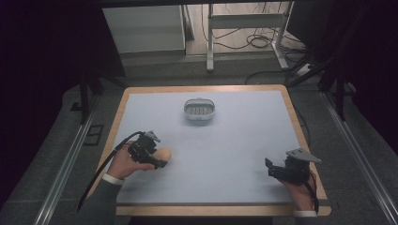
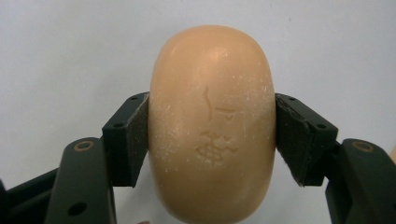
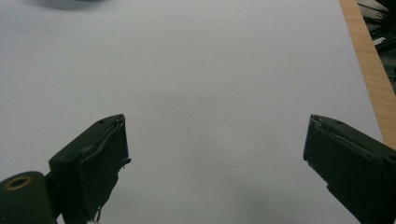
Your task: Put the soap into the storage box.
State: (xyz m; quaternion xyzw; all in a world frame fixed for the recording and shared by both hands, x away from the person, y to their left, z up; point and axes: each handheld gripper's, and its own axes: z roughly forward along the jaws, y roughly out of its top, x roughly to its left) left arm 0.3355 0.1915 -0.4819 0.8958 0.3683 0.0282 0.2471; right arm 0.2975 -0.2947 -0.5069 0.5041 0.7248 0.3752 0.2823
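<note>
- The left gripper (image 2: 212, 135) pinches the bar of soap (image 2: 212, 126) across its narrow sides, its fingers (image 2: 128, 140) pressed flat to either flank, likely so the rounded bar cannot slip.
- In the high view the soap (image 1: 164, 153) sits low over the tabletop (image 1: 234, 136), at its near left.
- The soap dish (image 1: 200, 109) stands well apart, farther back near the middle, a probable destination.
- The right gripper (image 3: 215, 158) rests at the near right with fingers spread and empty, apparently kept clear.
</note>
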